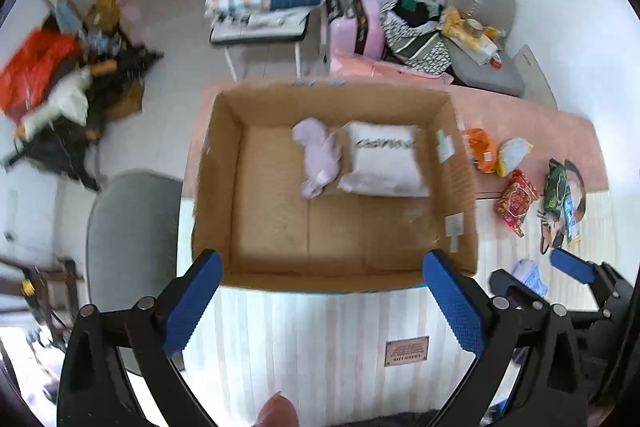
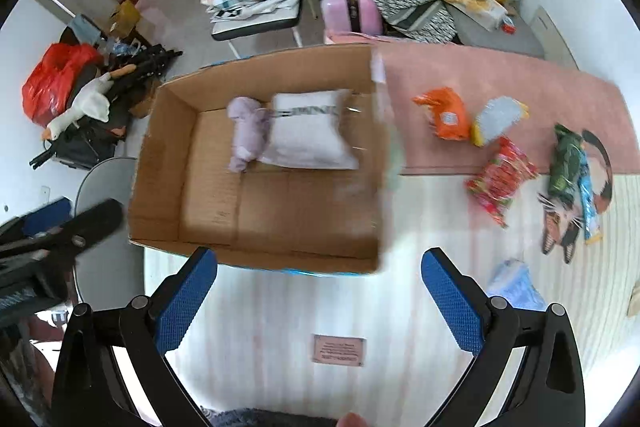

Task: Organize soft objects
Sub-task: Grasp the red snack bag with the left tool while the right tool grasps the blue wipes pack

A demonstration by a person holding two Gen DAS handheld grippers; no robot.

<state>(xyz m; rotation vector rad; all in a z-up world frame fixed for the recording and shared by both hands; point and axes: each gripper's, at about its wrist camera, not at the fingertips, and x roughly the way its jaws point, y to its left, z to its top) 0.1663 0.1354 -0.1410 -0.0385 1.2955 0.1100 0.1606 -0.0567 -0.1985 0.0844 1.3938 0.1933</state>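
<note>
An open cardboard box (image 1: 224, 187) (image 2: 160, 195) stands on the striped bed cover. Inside lie a lilac soft toy (image 1: 318, 157) (image 2: 246, 133) and a white pillow with dark lettering (image 1: 386, 159) (image 2: 310, 131), side by side at the far end. My left gripper (image 1: 322, 301) is open and empty, just in front of the box's near wall. My right gripper (image 2: 320, 301) is open and empty, near the box's near right corner. A pale blue soft item (image 2: 516, 285) (image 1: 530, 277) lies on the cover beside the right gripper's right finger.
Right of the box lie an orange packet (image 2: 444, 113), a blue-yellow packet (image 2: 498, 119), a red packet (image 2: 500, 179), a green packet (image 2: 566, 163) and a cat-shaped cushion (image 2: 568, 223). A grey chair (image 1: 128, 227) stands left of the bed. Bags and clutter cover the floor at left.
</note>
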